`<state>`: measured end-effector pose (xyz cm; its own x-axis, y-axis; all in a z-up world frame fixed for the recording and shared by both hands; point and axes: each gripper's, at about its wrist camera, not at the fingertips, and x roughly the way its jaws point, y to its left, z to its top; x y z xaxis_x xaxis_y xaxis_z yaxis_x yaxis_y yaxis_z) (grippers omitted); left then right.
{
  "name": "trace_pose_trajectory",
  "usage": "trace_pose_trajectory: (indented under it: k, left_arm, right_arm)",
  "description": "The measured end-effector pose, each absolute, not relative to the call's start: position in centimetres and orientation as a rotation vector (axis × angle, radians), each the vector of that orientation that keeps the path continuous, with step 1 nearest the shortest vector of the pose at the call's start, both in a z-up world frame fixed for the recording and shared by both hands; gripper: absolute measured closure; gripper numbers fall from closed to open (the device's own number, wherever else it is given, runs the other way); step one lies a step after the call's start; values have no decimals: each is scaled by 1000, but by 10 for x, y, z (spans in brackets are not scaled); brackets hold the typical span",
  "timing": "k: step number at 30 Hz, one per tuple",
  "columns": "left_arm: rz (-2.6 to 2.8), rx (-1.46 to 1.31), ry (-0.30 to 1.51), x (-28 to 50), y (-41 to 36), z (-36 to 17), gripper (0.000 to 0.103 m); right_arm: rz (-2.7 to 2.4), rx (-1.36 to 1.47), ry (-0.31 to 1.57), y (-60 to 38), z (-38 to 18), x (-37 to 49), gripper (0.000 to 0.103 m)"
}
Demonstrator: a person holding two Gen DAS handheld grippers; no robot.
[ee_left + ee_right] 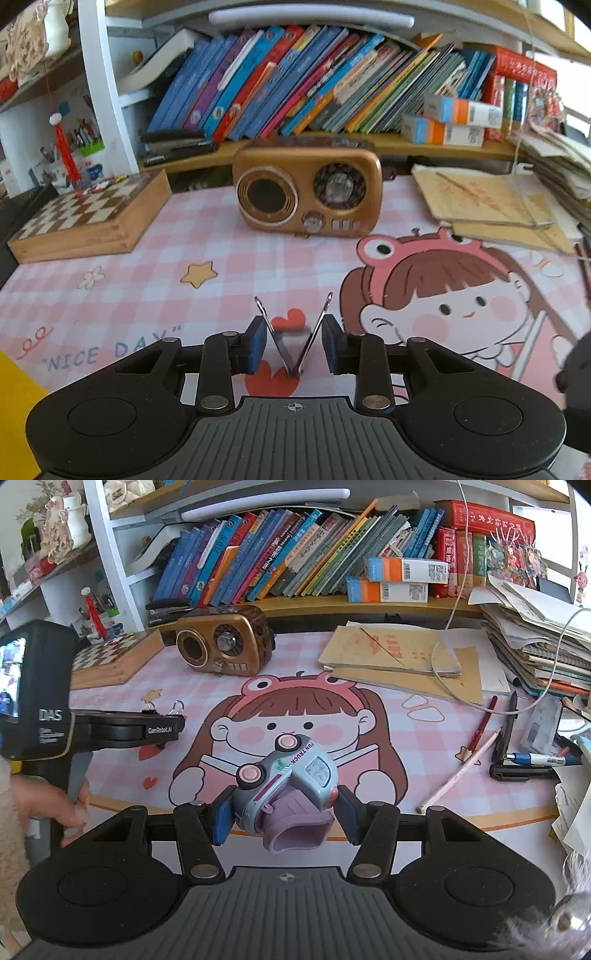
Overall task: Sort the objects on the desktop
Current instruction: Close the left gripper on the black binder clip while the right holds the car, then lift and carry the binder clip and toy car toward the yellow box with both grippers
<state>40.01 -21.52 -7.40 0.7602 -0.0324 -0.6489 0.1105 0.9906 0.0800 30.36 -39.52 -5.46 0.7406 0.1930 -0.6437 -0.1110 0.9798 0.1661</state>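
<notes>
Right gripper (283,818) is clamped on a toy truck (286,782), lifted over the pink desk mat (461,775). Left gripper (294,347) has its jaws nearly together, pads squeezing the wire handles of a binder clip (293,332) into a V just above the mat. Farther back there's a gold radio (308,190), with a chessboard (88,214) to its left and books (295,81) on the shelf behind.

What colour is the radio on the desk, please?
The radio is golden brown with dark round dials; the left wrist view shows it best.
</notes>
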Motion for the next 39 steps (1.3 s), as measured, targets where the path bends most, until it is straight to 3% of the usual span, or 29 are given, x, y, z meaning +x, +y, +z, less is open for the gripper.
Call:
trace_pose_trajectory:
  k: [10, 24, 39]
  left_arm:
    - [-126, 132, 633, 368, -211, -47, 78]
    - [-128, 77, 655, 318, -195, -46, 78]
    - [-133, -2, 570, 249, -163, -6, 78]
  right_arm:
    - [190, 120, 695, -383, -45, 295, 50]
    - [207, 106, 712, -373, -43, 266, 50]
    - [236, 90, 694, -354, -24, 221, 50]
